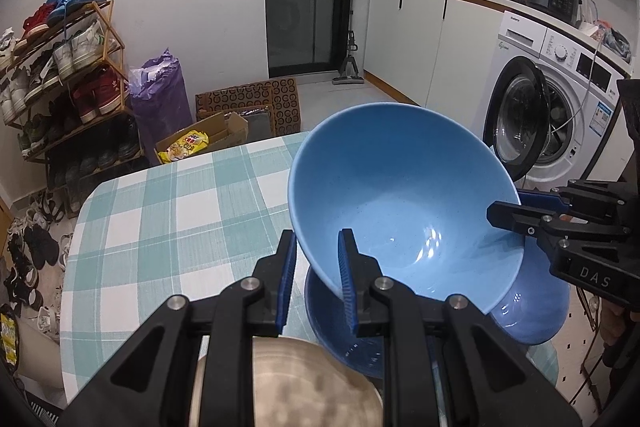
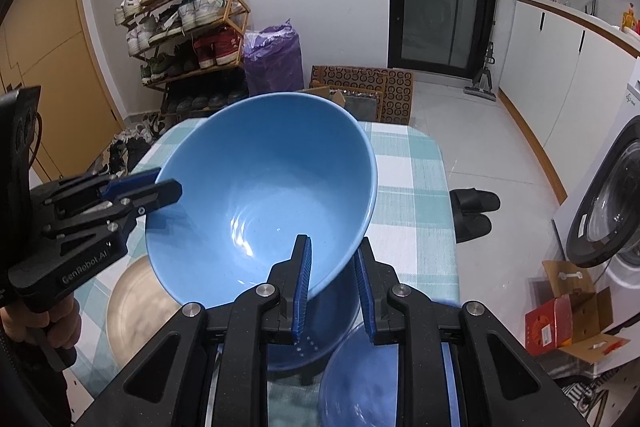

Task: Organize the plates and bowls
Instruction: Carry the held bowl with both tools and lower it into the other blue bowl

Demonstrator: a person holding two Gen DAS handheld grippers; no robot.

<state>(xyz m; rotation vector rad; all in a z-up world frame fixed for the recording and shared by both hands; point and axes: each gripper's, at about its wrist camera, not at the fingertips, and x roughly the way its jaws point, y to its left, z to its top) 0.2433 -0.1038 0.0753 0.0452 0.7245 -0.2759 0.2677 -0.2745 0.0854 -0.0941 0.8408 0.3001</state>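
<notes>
Nearest the left wrist cam, the left gripper (image 1: 318, 279) is seen clamped on the near rim of a large light-blue bowl (image 1: 404, 195), one pad inside the wall, one outside. On the opposite side the right gripper (image 2: 334, 283) is clamped on the rim the same way, so the bowl is carried by both tools, lifted and tilted, its opening turned toward the cams. Both sets of jaws are closed down to about the wall thickness; nothing else is held.

Directly beneath, a darker blue bowl (image 1: 344, 339) is seen resting on the checked tablecloth (image 1: 160, 211), w/ another blue bowl-like piece (image 1: 532, 311) showing under the carried bowl's right side; whether those two are nested or just beside each other cannot be told. Next to them a beige plate (image 2: 136, 311) lies flat on the cloth. In the right wrist view a blue dish (image 2: 360, 379) is also partly visible close under the tool, blurred.

Progress, as judged: stacking is underway, not finished. The light-blue bowl is probably meant to be nested into the bowl below, and is not yet seated. Left to do: lowering and levelling it, release by both tools, and the beige plate prob. sorted separately.
</notes>
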